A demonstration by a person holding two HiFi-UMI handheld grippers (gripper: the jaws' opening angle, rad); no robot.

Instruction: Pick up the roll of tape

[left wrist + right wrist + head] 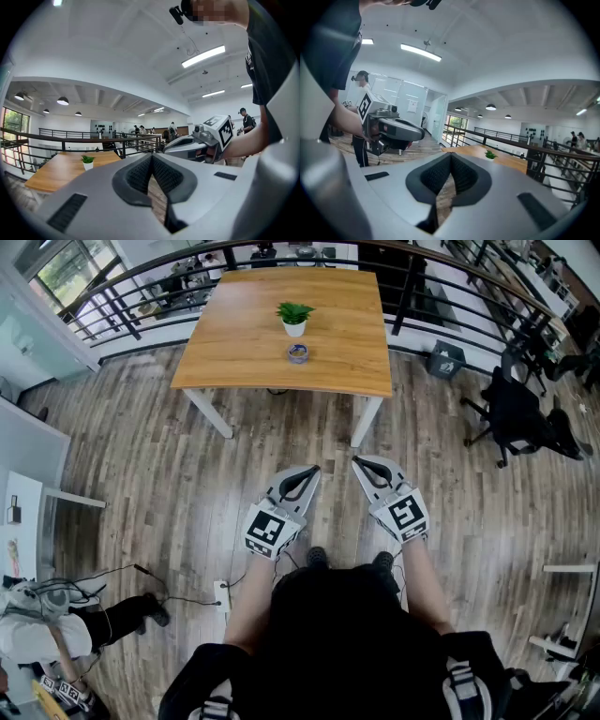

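Held side by side over the plank floor (159, 474), the left gripper (312, 471) and the right gripper (357, 462) are pointing toward the far table (234, 362), each with its jaws pressed together on nothing. A person (337, 634) in a dark top is holding them. The roll of tape (297, 353) is lying on the tabletop, just near of a small potted plant (294, 317) and well apart from both grippers.
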